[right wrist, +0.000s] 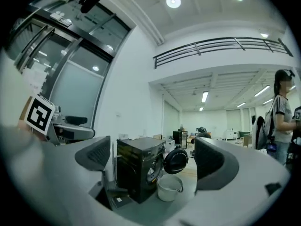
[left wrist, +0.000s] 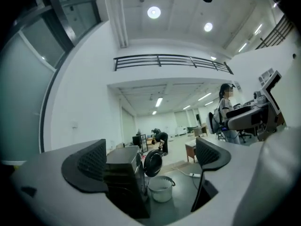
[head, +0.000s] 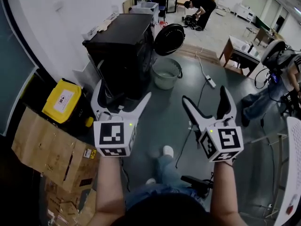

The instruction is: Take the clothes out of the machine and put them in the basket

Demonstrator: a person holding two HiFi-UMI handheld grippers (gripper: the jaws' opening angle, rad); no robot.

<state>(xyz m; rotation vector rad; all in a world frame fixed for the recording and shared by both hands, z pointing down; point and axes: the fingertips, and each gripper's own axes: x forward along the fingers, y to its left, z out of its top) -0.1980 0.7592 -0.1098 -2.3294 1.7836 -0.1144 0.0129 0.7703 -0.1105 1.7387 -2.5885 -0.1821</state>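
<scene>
Clothes (right wrist: 151,172) are the prize here, and all I can make out of them is a pale patch in the drum mouth, seen from the right gripper view; how many pieces, I can't tell. Closest in, the left gripper (head: 123,91) and right gripper (head: 204,94) are held out level side by side. The left fingers (left wrist: 89,166) are spread as wide as they go with nothing between them, and the right fingers (right wrist: 214,164) are just as wide and just as empty. Below them is the person's shoe (head: 167,151) on the grey floor (head: 160,114), with flattened cardboard (head: 47,149) and a yellow box (head: 61,100) off to the left. Further out sits the pale round basket (head: 164,83), just beside the black washing machine (head: 124,51) and under its round door (head: 169,39), which hangs open. Both grippers are well apart from the machine, so I'd say the reach hasn't begun. Expect the laundry to be soft and limp, light if dry, heavier and clingy if damp. It will likely drape and trail, perhaps tangled together. The best hold is probably a bunched fold in the middle of a piece, not a thin edge that can slip out. Far back, a person (head: 202,6) bends over on the open floor.
</scene>
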